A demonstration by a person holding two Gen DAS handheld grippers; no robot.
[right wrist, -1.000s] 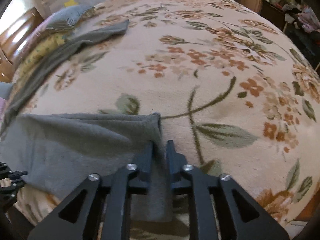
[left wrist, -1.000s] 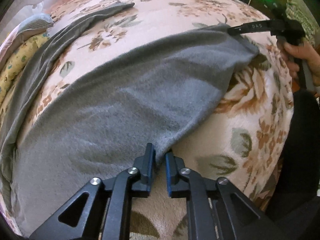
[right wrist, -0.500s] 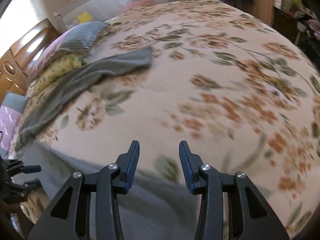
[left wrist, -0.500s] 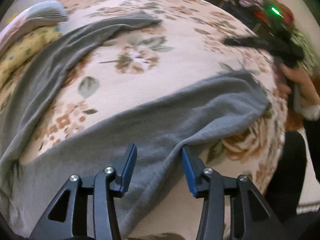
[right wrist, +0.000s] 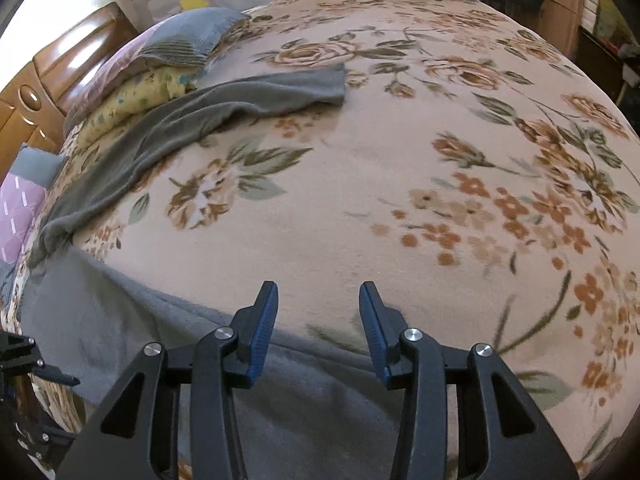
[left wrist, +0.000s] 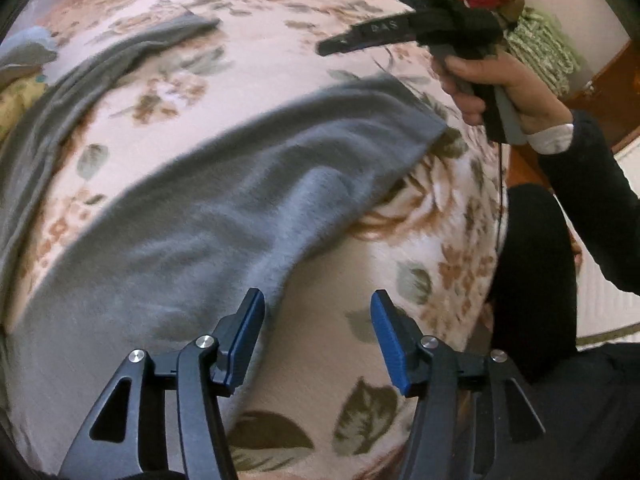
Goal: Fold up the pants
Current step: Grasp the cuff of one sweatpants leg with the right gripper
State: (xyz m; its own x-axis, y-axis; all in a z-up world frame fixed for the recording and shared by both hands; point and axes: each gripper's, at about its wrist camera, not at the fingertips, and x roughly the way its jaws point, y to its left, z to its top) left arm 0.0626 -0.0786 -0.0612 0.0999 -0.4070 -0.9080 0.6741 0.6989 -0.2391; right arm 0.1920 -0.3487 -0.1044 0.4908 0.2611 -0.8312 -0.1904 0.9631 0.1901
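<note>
Grey pants (left wrist: 192,232) sprawled on bedspread

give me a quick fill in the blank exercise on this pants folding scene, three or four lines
1. Both the left gripper and the right gripper have their jaws ____.
2. The soft grey fleece pants lie on a blanket printed with a ____ pattern.
3. Neither gripper holds any ____.
4. In the right wrist view, the far pant leg reaches toward the stacked ____ at upper left.

Missing words: open; floral; cloth; pillows
</note>
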